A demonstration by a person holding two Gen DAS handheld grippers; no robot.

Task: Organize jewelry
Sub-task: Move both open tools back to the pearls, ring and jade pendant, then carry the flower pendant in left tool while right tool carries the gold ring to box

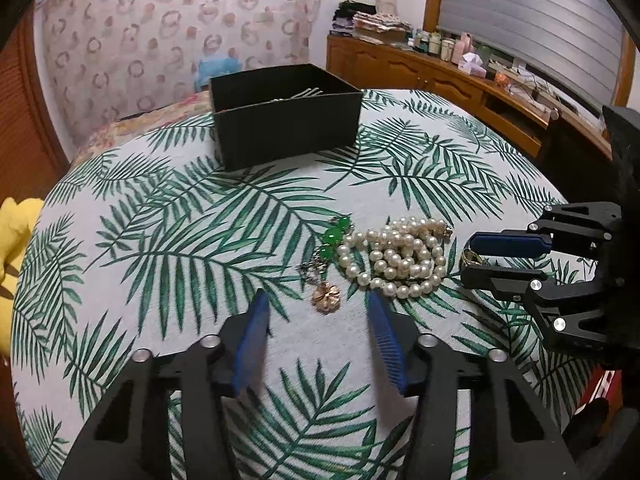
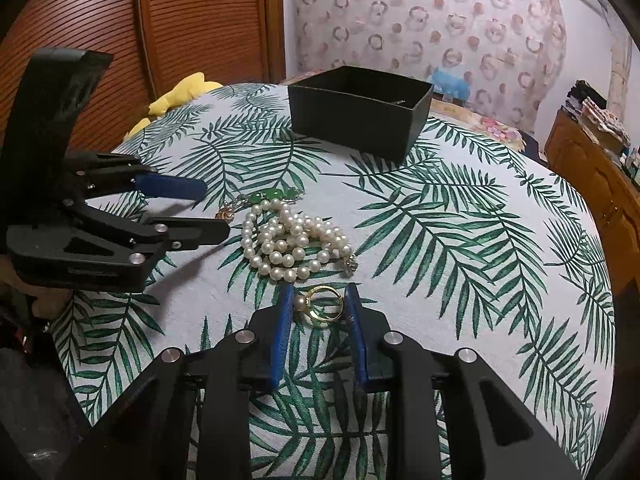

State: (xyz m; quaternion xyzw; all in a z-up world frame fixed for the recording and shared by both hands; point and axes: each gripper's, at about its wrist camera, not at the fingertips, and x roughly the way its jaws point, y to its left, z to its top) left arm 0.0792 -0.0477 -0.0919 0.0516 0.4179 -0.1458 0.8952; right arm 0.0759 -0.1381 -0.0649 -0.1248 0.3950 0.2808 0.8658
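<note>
**Both grippers down at the jewelry pile, box waiting behind**

Round table (image 1: 400, 208) with palm-leaf cloth. Black open box (image 1: 286, 114) at the far side, something thin and silvery inside, too small to tell what.

Jewelry lies in a loose cluster mid-table, none of it in the box: pearl necklace (image 1: 400, 258) heaped in coils, green-stone piece (image 1: 334, 236) just left of it and touching the pearls, small gold flower pendant (image 1: 326, 298) just below the green stones. A silver chain bit sits between pendant and green stones.

Left gripper (image 1: 318, 308): blue fingers (image 1: 256, 320) spread, pendant lies between the tips, pads not pressing on it. Right fingertip sits right at the edge of the pearl heap; contact can't be told.

Right gripper (image 2: 318, 304): fingers on either side of a gold ring (image 2: 326, 306) with a pearl on it. Left pad appears to touch the pearl, right pad close to the band. The ring looks propped up between the pads, so pinching the ring, lightly. The ring is just near the pearl heap's near edge, apart from it.

Yellow soft thing (image 2: 180, 94) off the table's far left edge. Wooden cabinet (image 1: 420, 72) with clutter along the wall.
</note>
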